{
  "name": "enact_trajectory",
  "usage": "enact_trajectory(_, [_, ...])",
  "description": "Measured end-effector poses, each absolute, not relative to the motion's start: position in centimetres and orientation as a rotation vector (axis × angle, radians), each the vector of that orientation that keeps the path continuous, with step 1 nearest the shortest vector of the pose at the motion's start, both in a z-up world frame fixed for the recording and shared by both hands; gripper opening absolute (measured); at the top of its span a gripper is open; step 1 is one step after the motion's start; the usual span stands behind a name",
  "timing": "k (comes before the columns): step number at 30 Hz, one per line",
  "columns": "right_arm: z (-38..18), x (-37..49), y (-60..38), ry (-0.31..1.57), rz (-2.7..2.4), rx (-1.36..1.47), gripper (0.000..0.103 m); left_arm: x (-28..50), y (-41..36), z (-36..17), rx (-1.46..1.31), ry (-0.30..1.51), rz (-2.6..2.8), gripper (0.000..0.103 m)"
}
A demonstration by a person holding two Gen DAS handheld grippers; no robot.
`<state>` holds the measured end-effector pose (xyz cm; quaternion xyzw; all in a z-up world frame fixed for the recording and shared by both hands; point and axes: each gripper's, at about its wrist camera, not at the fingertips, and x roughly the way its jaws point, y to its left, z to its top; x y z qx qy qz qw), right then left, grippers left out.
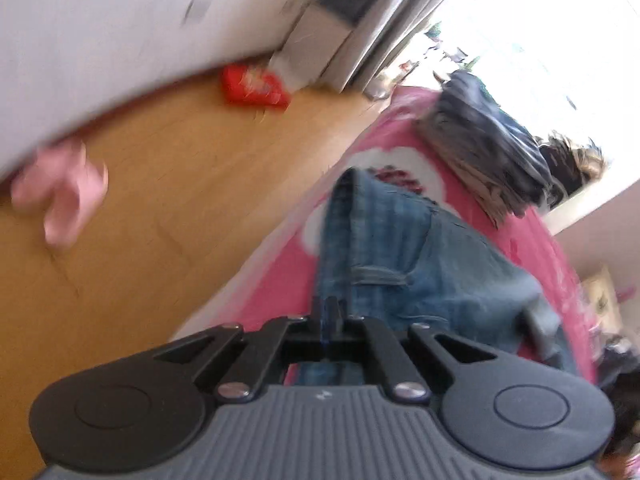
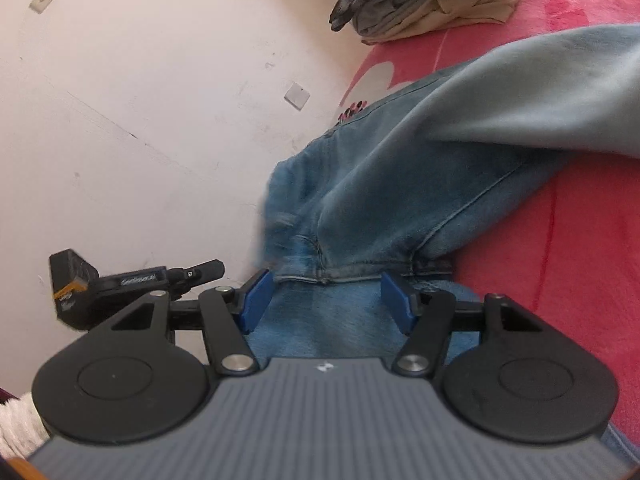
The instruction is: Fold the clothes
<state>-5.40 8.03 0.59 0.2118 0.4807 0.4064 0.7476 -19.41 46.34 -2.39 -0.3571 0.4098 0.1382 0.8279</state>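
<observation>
While blur softens the floor, left gripper (image 1: pixel 329 312) pinches jeans (image 1: pixel 384 248), pads hidden

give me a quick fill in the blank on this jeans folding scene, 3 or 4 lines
1. The left gripper is shut on the ____.
2. The fingers of the right gripper stand ____, with the denim waistband between them.
3. The bed cover under the jeans is mostly ____.
4. The red packet lies on the wooden ____.

Missing words: jeans; open; pink; floor
</observation>
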Motion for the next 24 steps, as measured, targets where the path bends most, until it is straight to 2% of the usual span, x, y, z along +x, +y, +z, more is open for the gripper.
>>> enact_trajectory(2, [0.4, -5.4, 8.0, 1.051, 0.885, 0.464, 0.060, -19.8, 46.7, -2.7, -0.804, 0.894, 0.227, 0.002])
enact_trajectory(3, [0.3, -5.4, 7.8, 1.049, 0.883, 0.471, 0.060, -19.9, 46.5, -2.9, -0.825, 0.899, 0.188, 0.007])
enact_trajectory(4, [0.3, -5.5, 7.7, 1.050, 0.882, 0.478, 0.060, -19.9, 46.1, -3.0, -0.843, 0.901, 0.152, 0.021])
enact_trajectory(5, [0.3, -5.5, 7.6, 1.051, 0.882, 0.486, 0.060, -19.6, 45.5, -3.0, -0.837, 0.904, 0.115, 0.030])
enact_trajectory(6, [0.3, -5.5, 7.6, 1.053, 0.881, 0.485, 0.060, -19.2, 44.8, -3.0, -0.821, 0.909, 0.077, 0.049])
enact_trajectory(7, [0.4, -5.6, 7.7, 1.054, 0.881, 0.480, 0.061, -18.7, 44.2, -3.0, -0.804, 0.912, 0.057, 0.054])
enact_trajectory(14, [2.2, -6.1, 8.0, 1.010, 0.915, 0.466, 0.061, -14.8, 43.2, -4.4, -0.775, 0.930, 0.079, 0.056])
enact_trajectory(24, [2.5, -6.0, 9.3, 1.012, 0.974, 0.491, 0.061, -13.8, 44.6, -6.1, -0.911, 0.919, 0.045, 0.058])
